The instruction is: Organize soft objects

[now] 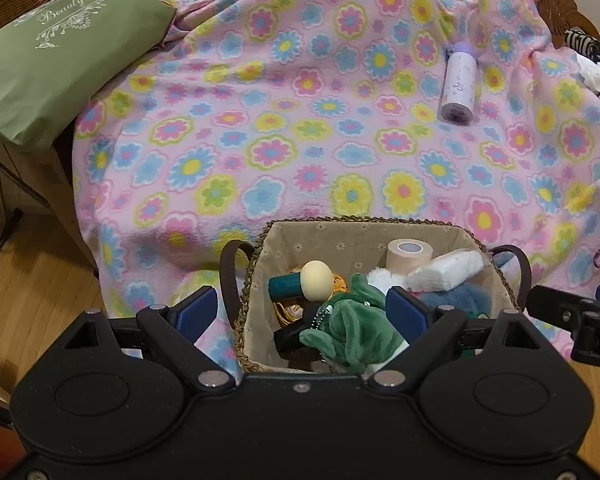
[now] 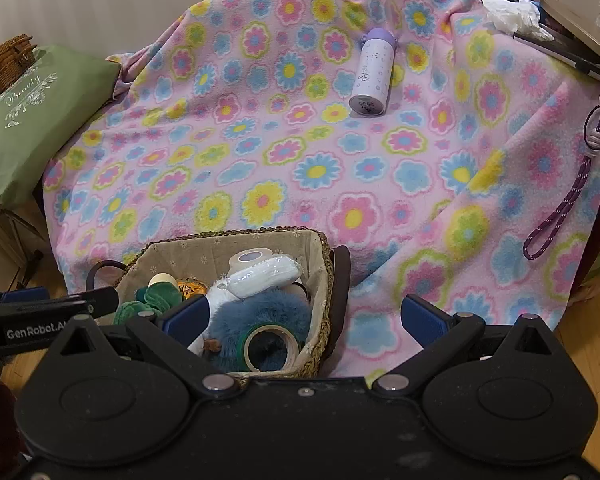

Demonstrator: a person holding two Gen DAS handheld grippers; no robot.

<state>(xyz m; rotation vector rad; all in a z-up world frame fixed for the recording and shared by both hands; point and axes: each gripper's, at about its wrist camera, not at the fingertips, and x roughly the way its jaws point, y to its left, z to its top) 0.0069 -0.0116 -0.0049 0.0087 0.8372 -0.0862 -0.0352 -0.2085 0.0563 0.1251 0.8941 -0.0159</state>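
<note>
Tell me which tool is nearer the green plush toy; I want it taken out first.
Left. The left tool hangs open right over the green plush toy in the basket; the right tool sits off to its right, over the blue furry toy.

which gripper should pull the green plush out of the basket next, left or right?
Left, probably. The left gripper is open, with the green plush between its fingers in the basket. The right gripper is open too, but lines up with the blue fluffy toy and the basket's right wall.
</note>
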